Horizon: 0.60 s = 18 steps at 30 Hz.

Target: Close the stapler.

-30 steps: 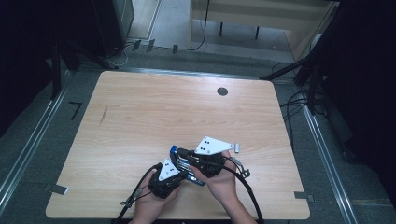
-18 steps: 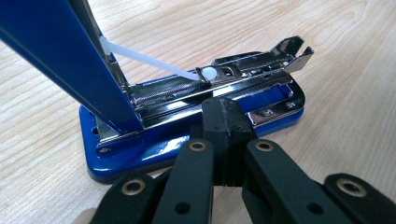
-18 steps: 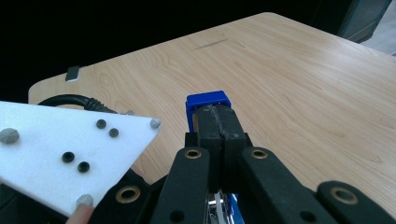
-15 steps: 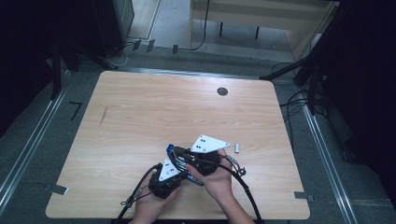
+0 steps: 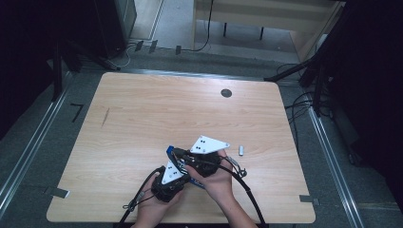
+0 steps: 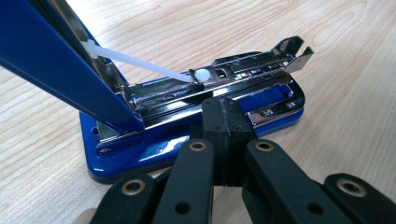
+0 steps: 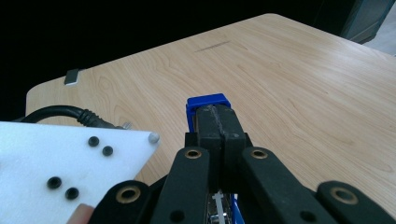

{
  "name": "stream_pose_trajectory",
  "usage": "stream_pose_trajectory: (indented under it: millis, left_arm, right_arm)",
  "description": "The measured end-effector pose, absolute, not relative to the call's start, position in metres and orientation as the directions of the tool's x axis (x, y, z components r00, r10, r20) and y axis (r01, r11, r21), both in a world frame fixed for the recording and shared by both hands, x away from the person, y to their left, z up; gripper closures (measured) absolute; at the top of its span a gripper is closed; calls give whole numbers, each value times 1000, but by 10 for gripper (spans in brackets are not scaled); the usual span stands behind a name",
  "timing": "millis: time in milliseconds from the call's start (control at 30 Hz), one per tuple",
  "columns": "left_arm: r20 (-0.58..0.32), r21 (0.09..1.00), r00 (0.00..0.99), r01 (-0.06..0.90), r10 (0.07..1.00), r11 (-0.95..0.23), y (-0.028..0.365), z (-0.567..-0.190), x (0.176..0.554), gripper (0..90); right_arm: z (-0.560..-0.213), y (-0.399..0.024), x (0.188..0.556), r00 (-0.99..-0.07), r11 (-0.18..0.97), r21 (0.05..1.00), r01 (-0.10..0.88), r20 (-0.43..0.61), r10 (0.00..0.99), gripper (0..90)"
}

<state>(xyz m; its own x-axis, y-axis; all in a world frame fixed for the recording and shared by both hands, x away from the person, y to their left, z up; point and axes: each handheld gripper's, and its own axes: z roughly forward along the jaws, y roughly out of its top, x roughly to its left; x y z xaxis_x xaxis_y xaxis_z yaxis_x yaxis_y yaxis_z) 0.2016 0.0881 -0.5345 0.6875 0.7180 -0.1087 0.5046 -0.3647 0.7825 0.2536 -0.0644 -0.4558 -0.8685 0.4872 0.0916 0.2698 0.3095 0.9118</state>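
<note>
Stapler first: blue, with a chrome staple channel, it sits on the wooden table near the person's edge, a little right of the middle, and it is opened up — the blue top arm is swung high away from the base, a white plastic rod running from it down to the pusher in the channel. In the left gripper view, the left gripper has its black jaws closed flat together, nothing between them, their tips against the side of the blue base just below the channel. In the right gripper view, the right gripper is likewise clenched with no gap, its tips against the raised blue end of the arm; whether they press or merely touch it I cannot tell. From the high view both hands crowd together over the stapler. A small white cylinder lies just right of them, and a dark round spot sits farther back on the table.
</note>
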Motion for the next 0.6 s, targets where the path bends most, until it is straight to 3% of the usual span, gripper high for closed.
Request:
stream_pose_trajectory:
  millis: [600]
  left_arm:
    - [-113,782,689,506,716,-363,88,-535,202,900]
  right_arm:
    - [-457,-54,261,-873,320,909,266,86,479,900]
